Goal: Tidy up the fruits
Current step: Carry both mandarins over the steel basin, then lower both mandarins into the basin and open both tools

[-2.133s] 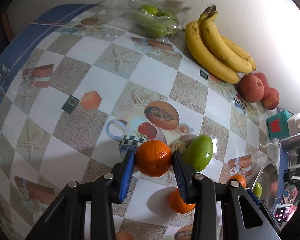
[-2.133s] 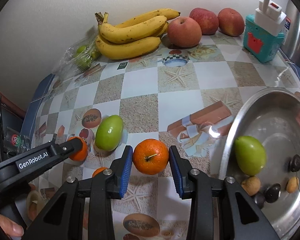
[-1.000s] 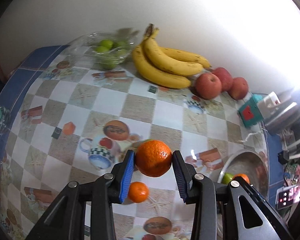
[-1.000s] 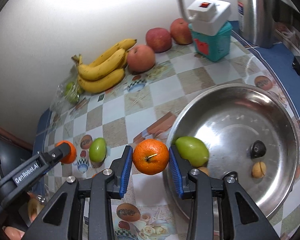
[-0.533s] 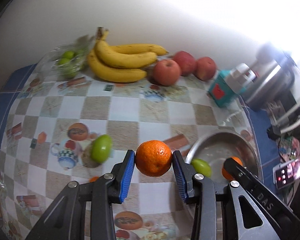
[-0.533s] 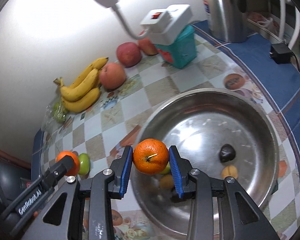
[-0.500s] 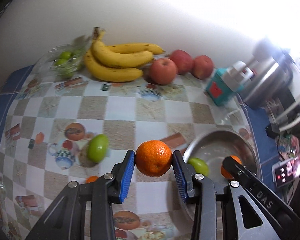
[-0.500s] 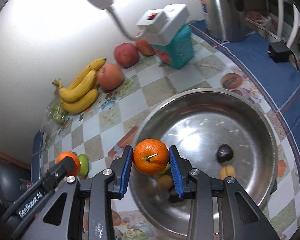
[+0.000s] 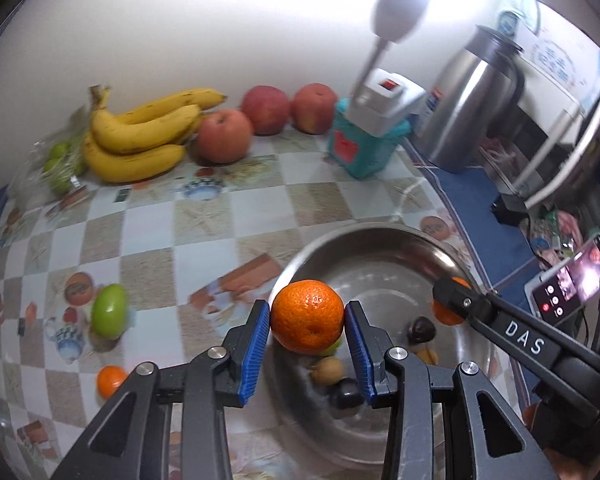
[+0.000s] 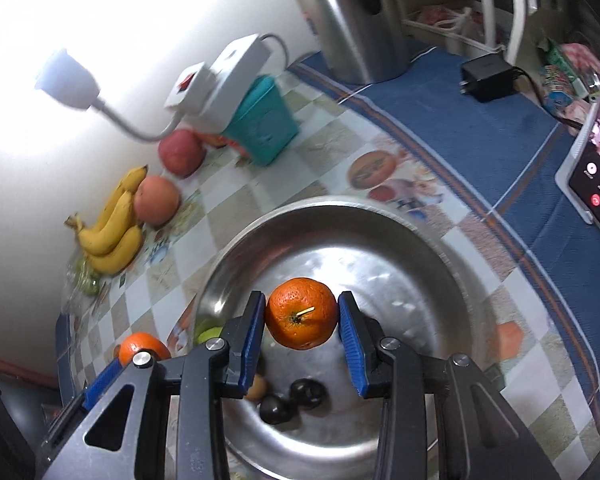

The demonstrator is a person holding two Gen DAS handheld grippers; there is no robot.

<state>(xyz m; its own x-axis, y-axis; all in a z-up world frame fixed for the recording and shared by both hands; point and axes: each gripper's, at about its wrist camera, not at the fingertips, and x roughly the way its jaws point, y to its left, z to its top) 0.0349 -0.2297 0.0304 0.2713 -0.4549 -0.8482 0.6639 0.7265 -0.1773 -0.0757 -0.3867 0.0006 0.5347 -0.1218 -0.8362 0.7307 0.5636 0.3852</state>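
Note:
My left gripper (image 9: 306, 322) is shut on an orange (image 9: 307, 316) and hangs over the near-left rim of the steel bowl (image 9: 364, 236). My right gripper (image 10: 301, 318) is shut on a second orange (image 10: 301, 313) above the middle of the steel bowl (image 10: 420, 264). In the left wrist view the right gripper (image 9: 450, 304) reaches in from the right with its orange (image 9: 446, 314). The right wrist view catches the left gripper's orange (image 10: 142, 346) at the lower left. Inside the bowl lie a green fruit (image 10: 208, 334), two dark nuts (image 10: 290, 400) and small brown fruits (image 9: 328, 370).
On the checked cloth lie a green mango (image 9: 108, 316) and a small orange (image 9: 110, 380). By the wall are bananas (image 9: 140, 136), three apples (image 9: 224, 136), bagged green fruit (image 9: 60, 164), a teal box with a white plug (image 9: 364, 136) and a steel kettle (image 9: 472, 100). A phone (image 10: 596, 176) stands on the right.
Both grippers carried their oranges rightward from the cloth to the steel bowl. The right one went from the bowl's left rim to over its middle; the left one now reaches the rim.

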